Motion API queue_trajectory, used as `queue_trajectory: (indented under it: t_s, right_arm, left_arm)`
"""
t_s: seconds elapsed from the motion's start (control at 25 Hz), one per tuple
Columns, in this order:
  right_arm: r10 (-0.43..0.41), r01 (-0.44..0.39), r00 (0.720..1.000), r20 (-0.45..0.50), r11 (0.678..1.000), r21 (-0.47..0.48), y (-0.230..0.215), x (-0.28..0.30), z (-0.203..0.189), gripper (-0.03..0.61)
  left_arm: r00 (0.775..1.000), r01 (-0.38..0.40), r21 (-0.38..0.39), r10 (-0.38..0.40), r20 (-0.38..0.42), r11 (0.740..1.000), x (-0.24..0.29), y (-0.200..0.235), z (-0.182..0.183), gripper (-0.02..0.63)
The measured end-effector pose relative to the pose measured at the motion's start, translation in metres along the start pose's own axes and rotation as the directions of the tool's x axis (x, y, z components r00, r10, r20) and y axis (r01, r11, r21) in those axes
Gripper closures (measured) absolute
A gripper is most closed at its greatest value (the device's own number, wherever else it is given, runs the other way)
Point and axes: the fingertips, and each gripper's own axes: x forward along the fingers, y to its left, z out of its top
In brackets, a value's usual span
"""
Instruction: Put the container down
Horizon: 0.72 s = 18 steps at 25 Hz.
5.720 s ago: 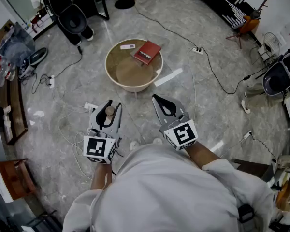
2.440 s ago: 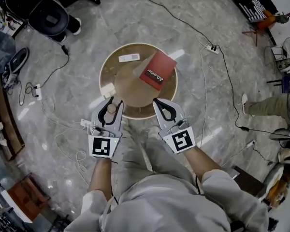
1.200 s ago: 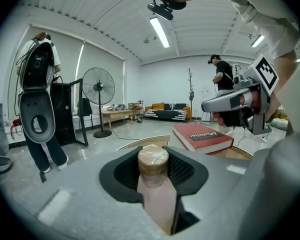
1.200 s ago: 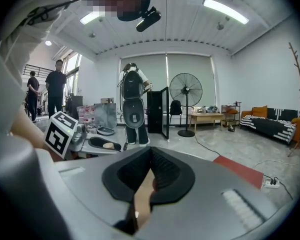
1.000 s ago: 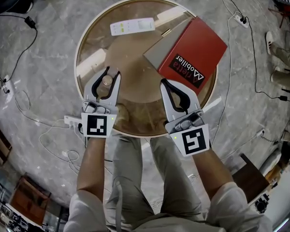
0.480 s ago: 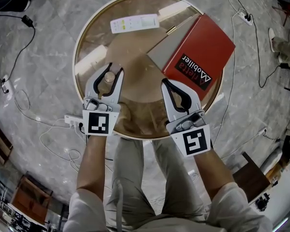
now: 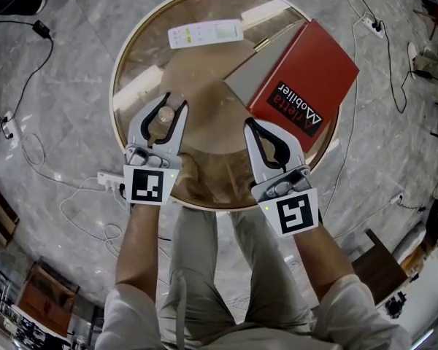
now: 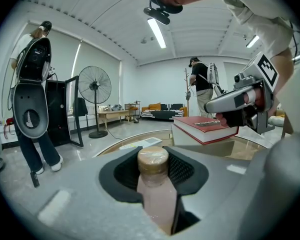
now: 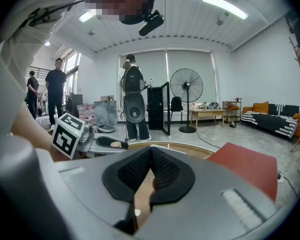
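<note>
— Now that we have closed in on the table (image 7: 204,71), where is the container (image 7: 159,122)?
— Over its near side, clamped in our left hand-held gripper (image 7: 173,102); the right hand-held gripper (image 7: 250,122) is closed, empty. Only lowering remains, we judge.

I am stretching my left forearm (image 7: 139,243) and right forearm (image 7: 315,265) out ahead, side by side. My left hand-held gripper (image 7: 171,106) is pinching the container (image 8: 153,160) between its jaws, tilting slightly downward. My right hand-held gripper (image 7: 250,125) is pressing its jaws tip to tip, gripping nothing.
</note>
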Motion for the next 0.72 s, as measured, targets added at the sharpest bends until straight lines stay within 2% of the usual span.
queue_trajectory:
  t_s: [0.36,0.4,0.48,0.52,0.72]
  right_arm:
    - [0.006,-0.006,1.000,0.007,1.000,-0.004,0.001,0.001,0.002,0.575]
    - [0.007,-0.007,1.000,0.007,1.000,-0.006,0.001,0.000,0.002,0.575]
    - [0.008,-0.007,1.000,0.007,1.000,-0.009,0.001,0.000,0.002,0.577]
    - [0.007,-0.007,1.000,0.007,1.000,-0.010,0.000,0.000,0.003,0.577]
    - [0.009,-0.009,1.000,0.017,1.000,-0.013,0.003,-0.002,0.009,0.575]
  left_arm:
    - [1.000,0.001,-0.027,-0.001,0.013,1.000,-0.001,-0.001,0.001,0.479]
    - [1.000,0.004,-0.034,-0.003,0.023,0.999,-0.002,0.000,0.003,0.446]
    - [0.999,0.001,-0.030,0.000,0.035,1.000,-0.004,0.001,0.007,0.332]
    - [0.999,-0.006,-0.022,0.006,0.035,1.000,-0.006,0.003,0.008,0.301]
    - [0.999,-0.021,-0.018,0.022,0.032,1.000,-0.014,0.006,0.011,0.301]
